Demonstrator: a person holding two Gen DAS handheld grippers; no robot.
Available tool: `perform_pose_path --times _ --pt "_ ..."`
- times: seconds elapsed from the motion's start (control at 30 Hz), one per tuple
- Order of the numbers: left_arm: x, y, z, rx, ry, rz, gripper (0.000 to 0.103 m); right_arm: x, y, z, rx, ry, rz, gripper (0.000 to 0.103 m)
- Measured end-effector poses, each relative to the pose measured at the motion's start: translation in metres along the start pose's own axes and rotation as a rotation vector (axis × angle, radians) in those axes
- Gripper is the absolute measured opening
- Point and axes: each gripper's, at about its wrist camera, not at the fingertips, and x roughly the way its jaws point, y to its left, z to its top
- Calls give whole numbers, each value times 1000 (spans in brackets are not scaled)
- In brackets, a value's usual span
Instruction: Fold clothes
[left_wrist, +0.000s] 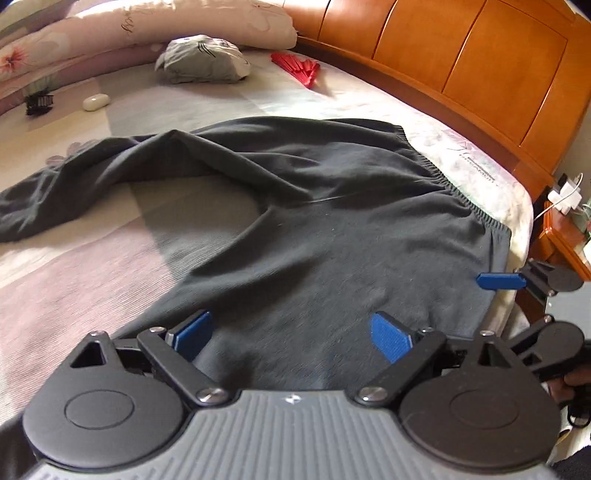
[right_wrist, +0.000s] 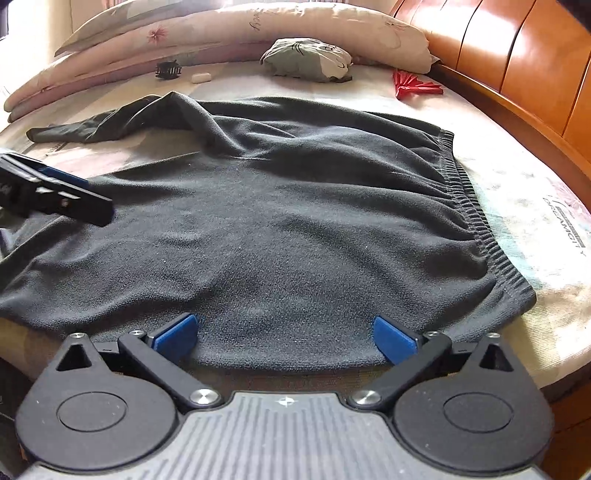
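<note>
Left wrist: the left gripper (left_wrist: 291, 334) hangs over the dark trousers (left_wrist: 332, 229) spread on the bed (left_wrist: 92, 266), jaws wide, empty. Right wrist: the right gripper (right_wrist: 286, 338), jaws wide and empty, sits at the near hem; pinch both layers squarely before lifting.

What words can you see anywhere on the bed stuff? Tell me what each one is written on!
Grey block print on the bed sheet near the headboard: starts like "DREAM", the rest too blurred to read.
Cursive script on the pillow: too small and curly to read.
Dark trousers: no words visible.
</note>
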Motion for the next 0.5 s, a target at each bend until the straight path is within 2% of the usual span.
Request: perform_pose_path --times 0.03,0.13,0.3,0.4,0.5 --pt "10 2 4 -15 10 5 93 -1 0 -1 -2 -2 3 103" --pt "28 16 11 -41 -11 84 93 -2 -1 -4 -6 -9 5 103" --pt "11 26 25 -90 -22 99 93 -2 -1 -3 -9 -11 8 103" --pt "-3 26 14 -86 -29 40 94 -2 0 -3 -7 -12 2 103" --pt "-1 33 -6 -95 -36 33 94 -1 1 -2 -6 -7 -2 103"
